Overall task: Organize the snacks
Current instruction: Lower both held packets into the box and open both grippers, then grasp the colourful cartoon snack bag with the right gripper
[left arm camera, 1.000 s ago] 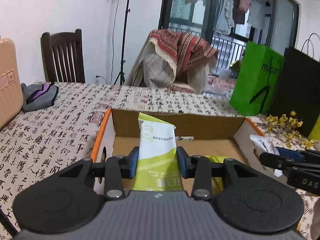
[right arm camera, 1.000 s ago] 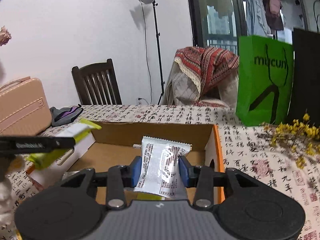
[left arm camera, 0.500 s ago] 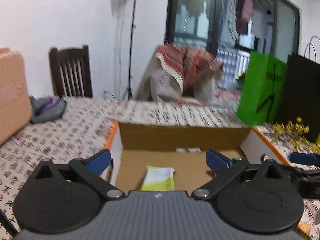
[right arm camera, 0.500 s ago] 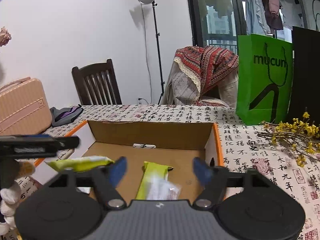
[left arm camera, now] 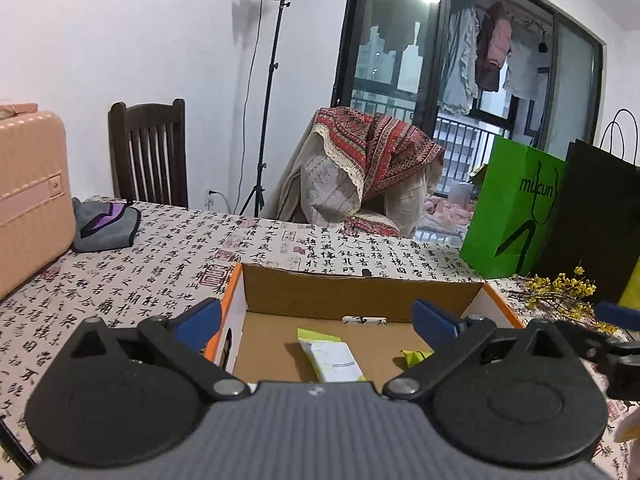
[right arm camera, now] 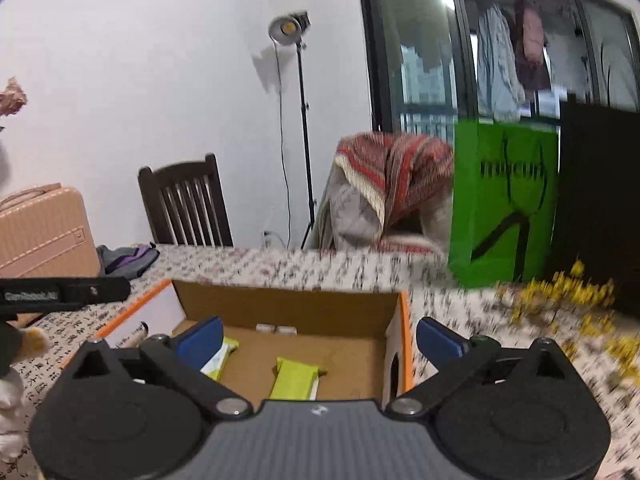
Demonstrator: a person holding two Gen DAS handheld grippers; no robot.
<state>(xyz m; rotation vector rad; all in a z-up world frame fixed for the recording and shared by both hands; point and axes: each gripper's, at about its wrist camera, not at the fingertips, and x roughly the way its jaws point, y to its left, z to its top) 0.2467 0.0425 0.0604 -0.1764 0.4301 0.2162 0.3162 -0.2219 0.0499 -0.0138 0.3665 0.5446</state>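
**Both claws spread wide above the snack box**

The left claw (left arm camera: 316,322) hangs over the near edge of the cardboard box (left arm camera: 360,292), tilted a little downward, its two blue pads far apart with nothing between them. The right claw (right arm camera: 320,338) sits at much the same pose over the same box (right arm camera: 288,304), seen from its other side; its jaws are opening and nothing is pinched between them. Part of the right claw shows at the right edge of the left view, and a black arm of the left claw crosses the left edge of the right view, so the two tools are side by side.

Inside the box, lying flat on its brown floor, the left view shows two packets: a white-and-lime snack packet (left arm camera: 334,356) near the middle and the tip of a green packet (left arm camera: 416,356) to its right, partly hidden by the claw. The right view shows the same count: one green packet (right arm camera: 296,378) centred and one pale packet (right arm camera: 220,358) behind the left pad.

The box rests on a worktop (left arm camera: 132,280) covered in a calligraphy-print cloth. On it also stand one green paper bag (left arm camera: 512,216), one black bag (left arm camera: 600,216), one pink suitcase (left arm camera: 32,196), plus a sprig of yellow flowers (left arm camera: 560,292).
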